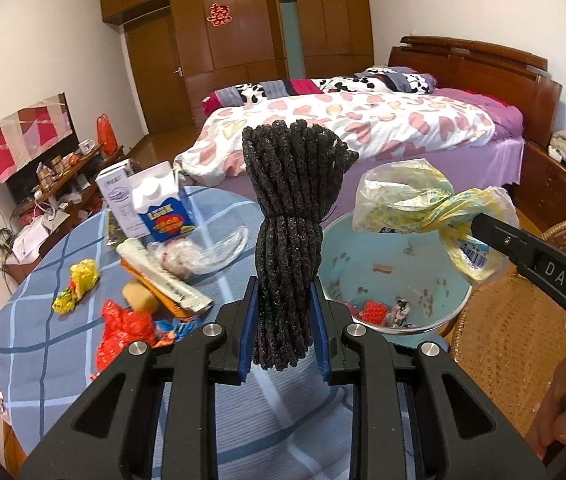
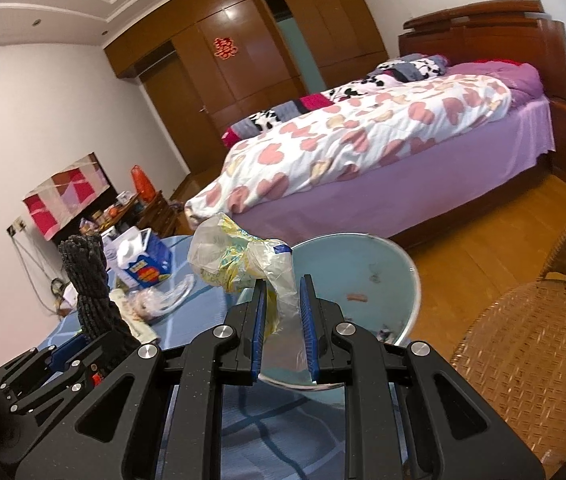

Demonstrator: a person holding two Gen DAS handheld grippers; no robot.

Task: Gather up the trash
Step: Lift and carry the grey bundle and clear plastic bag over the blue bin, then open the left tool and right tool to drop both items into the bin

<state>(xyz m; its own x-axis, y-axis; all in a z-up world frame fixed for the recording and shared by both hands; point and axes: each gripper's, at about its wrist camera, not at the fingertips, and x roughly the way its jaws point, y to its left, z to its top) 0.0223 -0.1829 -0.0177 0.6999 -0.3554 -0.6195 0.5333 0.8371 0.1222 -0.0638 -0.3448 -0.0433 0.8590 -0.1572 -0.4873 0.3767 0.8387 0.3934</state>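
1. Two tongs: left tongs (image 1: pixel 285 320) clamped on one black corded bundle (image 1: pixel 289 216), upright above the worktop (image 1: pixel 43 320); right tongs (image 2: pixel 281 312) pinching one twisted yellow plastic bag (image 2: pixel 239 260) over the bin.
2. One pale-blue bin (image 1: pixel 395 248) just beside the worktop edge, scraps inside.
3. Two cartons (image 1: pixel 147 200), several wrappers on the worktop; one wicker chair (image 2: pixel 531 344) near the bin.

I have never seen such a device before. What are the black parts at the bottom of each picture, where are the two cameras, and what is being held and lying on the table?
The black parts are hand-held grippers; a person carries one in each hand. Each picture comes from a camera on one gripper, looking along its fingers. The left gripper is shut on a black tied bundle. The right gripper pinches a crumpled yellow plastic bag above a pale blue basin holding some scraps. On the blue checked tablecloth lie a milk carton, a yellow wrapper and a red wrapper.
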